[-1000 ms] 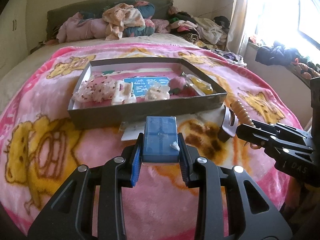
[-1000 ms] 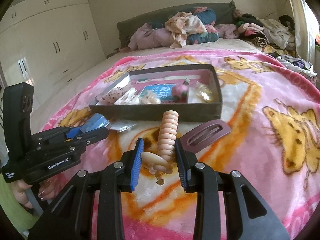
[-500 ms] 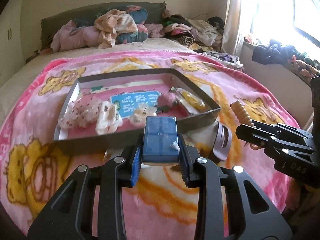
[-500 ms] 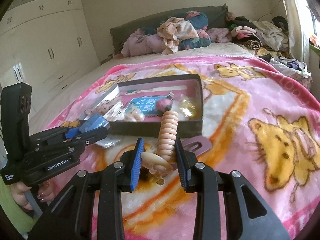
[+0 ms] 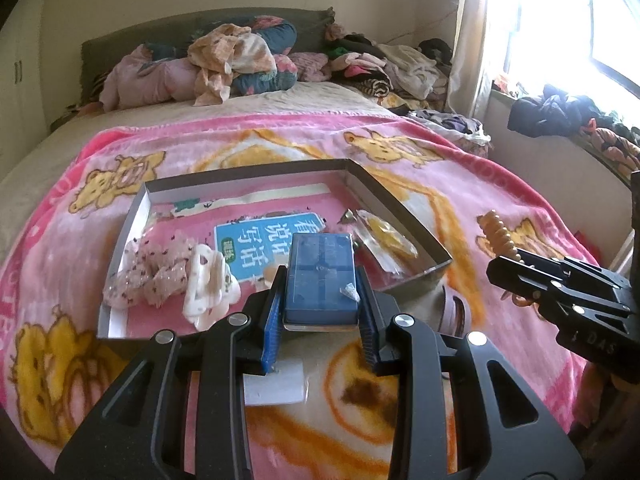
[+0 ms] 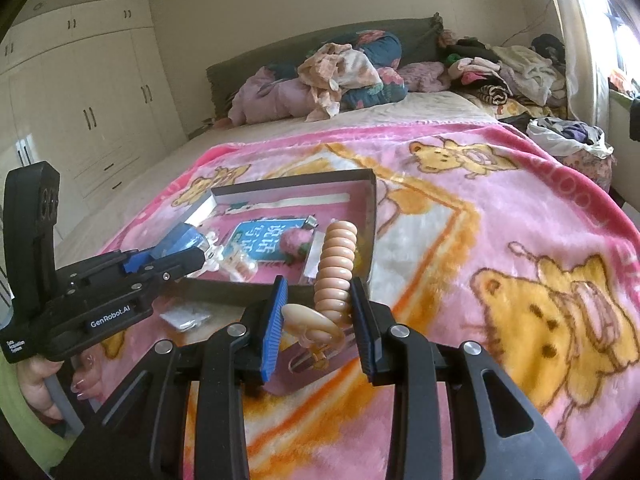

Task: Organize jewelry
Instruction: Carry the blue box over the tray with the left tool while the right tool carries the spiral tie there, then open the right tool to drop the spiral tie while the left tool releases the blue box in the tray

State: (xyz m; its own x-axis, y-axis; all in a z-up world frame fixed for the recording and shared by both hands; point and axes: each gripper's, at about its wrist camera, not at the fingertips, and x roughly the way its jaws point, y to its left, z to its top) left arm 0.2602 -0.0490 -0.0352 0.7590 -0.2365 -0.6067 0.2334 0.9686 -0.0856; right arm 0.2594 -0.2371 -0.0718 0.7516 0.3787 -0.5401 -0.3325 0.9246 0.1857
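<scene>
My left gripper [image 5: 320, 300] is shut on a small blue box [image 5: 321, 278] and holds it above the near edge of the open dark tray [image 5: 248, 172]. My right gripper [image 6: 318, 306] is shut on a peach spiral hair clip [image 6: 335, 270], held above the blanket just in front of the tray [image 6: 296, 178]. In the tray lie a pink frilly scrunchie [image 5: 148, 276], a white claw clip [image 5: 210, 286], a blue printed card [image 5: 266, 240], a yellow item in a clear bag [image 5: 384, 236] and a pink ball [image 6: 294, 242].
A mauve flat hair clip [image 5: 454, 312] and a white paper packet [image 5: 274, 386] lie on the pink blanket [image 6: 480, 220] in front of the tray. Piled clothes [image 5: 224, 64] cover the bed's far end. Wardrobe doors [image 6: 88, 112] stand left. A window ledge [image 5: 560, 120] is right.
Both grippers have risen and moved forward toward the tray with their items. The blue box now hangs over the tray's near edge, and the tray's inside shows more from above.
</scene>
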